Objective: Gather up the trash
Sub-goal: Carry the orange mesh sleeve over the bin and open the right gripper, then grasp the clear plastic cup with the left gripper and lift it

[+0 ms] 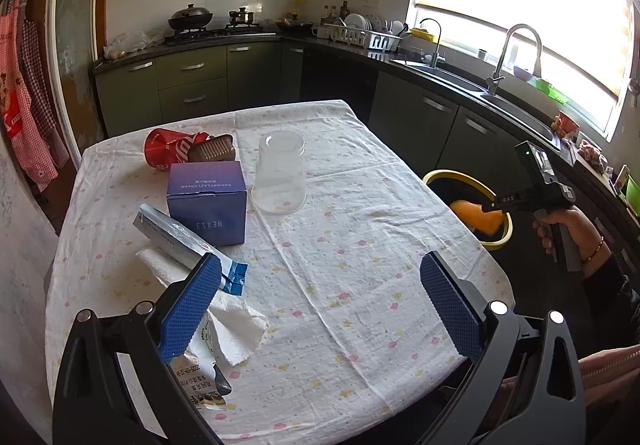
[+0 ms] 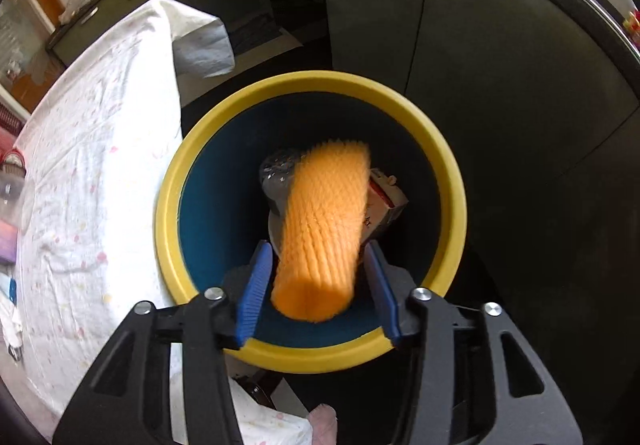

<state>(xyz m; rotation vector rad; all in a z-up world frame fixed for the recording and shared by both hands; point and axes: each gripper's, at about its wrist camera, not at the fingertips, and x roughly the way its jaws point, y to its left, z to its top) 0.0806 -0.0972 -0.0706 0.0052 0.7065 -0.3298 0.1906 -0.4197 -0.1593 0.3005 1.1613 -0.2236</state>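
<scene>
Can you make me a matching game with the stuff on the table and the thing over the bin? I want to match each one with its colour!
Things:
1. foam net sleeve
2. crushed can
3. box
4. cup

Colours:
A. see-through
B. red
C. orange
D. blue

Pairs: 1-C, 2-B, 3-D, 4-A

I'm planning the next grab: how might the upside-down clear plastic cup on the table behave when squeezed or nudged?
The clear cup looks thin-walled, so it probably flexes or crumples under the jaws. Seemingly empty, it is likely very light and may skid on the tablecloth. Standing on its wide mouth, it should resist tipping, but could roll if knocked over.
</scene>
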